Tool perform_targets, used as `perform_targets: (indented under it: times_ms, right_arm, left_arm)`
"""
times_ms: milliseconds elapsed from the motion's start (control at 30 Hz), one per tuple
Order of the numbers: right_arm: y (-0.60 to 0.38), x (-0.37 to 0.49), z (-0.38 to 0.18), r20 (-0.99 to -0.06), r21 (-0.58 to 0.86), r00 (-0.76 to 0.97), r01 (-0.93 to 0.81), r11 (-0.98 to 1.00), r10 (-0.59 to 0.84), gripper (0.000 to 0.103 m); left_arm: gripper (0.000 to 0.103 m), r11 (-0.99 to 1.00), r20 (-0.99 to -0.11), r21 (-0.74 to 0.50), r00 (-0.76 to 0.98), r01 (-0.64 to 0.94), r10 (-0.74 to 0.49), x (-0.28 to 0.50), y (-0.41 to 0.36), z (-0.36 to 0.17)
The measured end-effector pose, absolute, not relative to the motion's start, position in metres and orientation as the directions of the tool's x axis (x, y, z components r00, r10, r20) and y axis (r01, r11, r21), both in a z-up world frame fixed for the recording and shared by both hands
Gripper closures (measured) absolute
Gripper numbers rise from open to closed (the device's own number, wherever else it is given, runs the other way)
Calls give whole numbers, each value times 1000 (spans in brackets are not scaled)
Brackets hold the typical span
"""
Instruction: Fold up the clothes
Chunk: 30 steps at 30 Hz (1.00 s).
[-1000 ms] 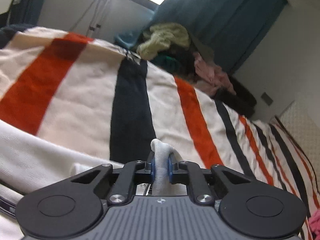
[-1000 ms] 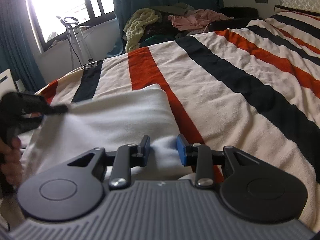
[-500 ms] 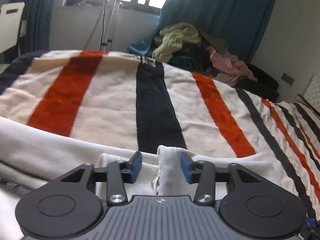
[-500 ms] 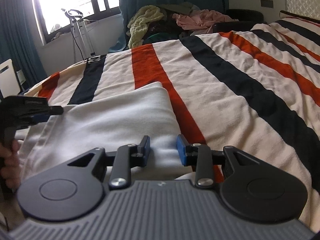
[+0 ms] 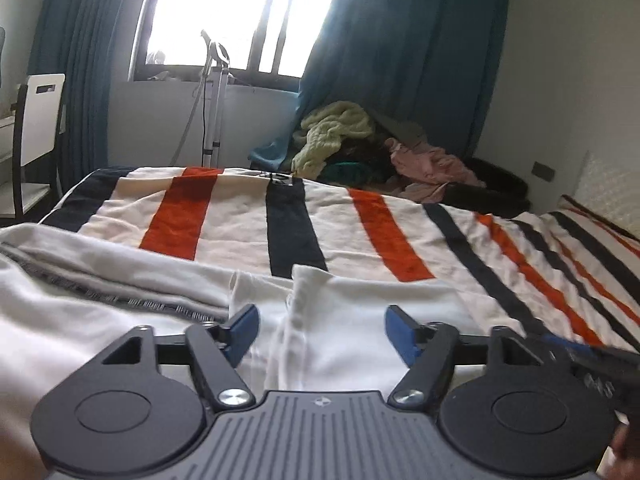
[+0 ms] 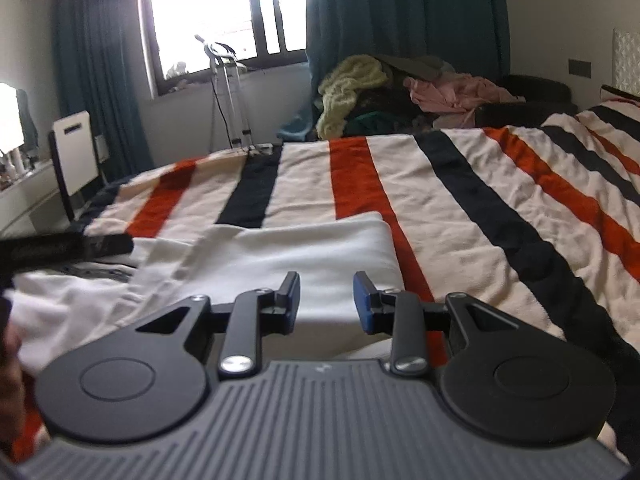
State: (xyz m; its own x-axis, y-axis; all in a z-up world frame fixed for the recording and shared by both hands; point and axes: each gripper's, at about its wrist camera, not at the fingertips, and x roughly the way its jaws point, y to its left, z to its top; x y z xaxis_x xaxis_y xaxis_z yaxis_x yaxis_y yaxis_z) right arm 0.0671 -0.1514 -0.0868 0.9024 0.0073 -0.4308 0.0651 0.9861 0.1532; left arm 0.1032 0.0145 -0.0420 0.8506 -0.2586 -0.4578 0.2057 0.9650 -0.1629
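White shirt lies folded on the striped bed.
The left claw is opening over its seam, pads off the cloth. The right claw is apart, empty. The fold looks finished; next, grab another from the pile at 12 o'clock.

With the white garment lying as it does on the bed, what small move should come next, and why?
Probably draw the left gripper back from the white garment. Its jaws are opening, the pads no longer press the cloth ridge between them, and the fold already lies flat on the striped blanket. The right gripper holds nothing.
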Motion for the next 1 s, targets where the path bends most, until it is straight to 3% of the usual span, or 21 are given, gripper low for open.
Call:
perform_targets:
  times_ms: [100,167,200,233,800,1000]
  right_arm:
    - [-150,49,-78,-405,164,914,61,985,11,66]
    - [-151,41,-76,-394,190,918,44,981,35,37]
    - [-151,37,-77,-386,205,922,43,978,40,16]
    - [-152,34,-77,-378,220,925,45,974,43,11]
    - [-150,45,-90,-402,219,915,64,974,30,11]
    - [-155,47,-93,-423,234,906,96,967,13,11]
  left_arm:
    - [13,966,-447,-159,858,201,-253,70,16,-36]
    - [5,971,-440,-150,867,188,-235,50,17,-34]
    - [0,974,-438,-145,872,172,-219,42,18,-35]
    - [0,977,-438,-146,875,156,-205,36,20,-36]
    - [0,934,-642,-307,765,-186,-59,72,85,-80]
    - [0,804,-715,-435,699,-405,-35,87,135,-98]
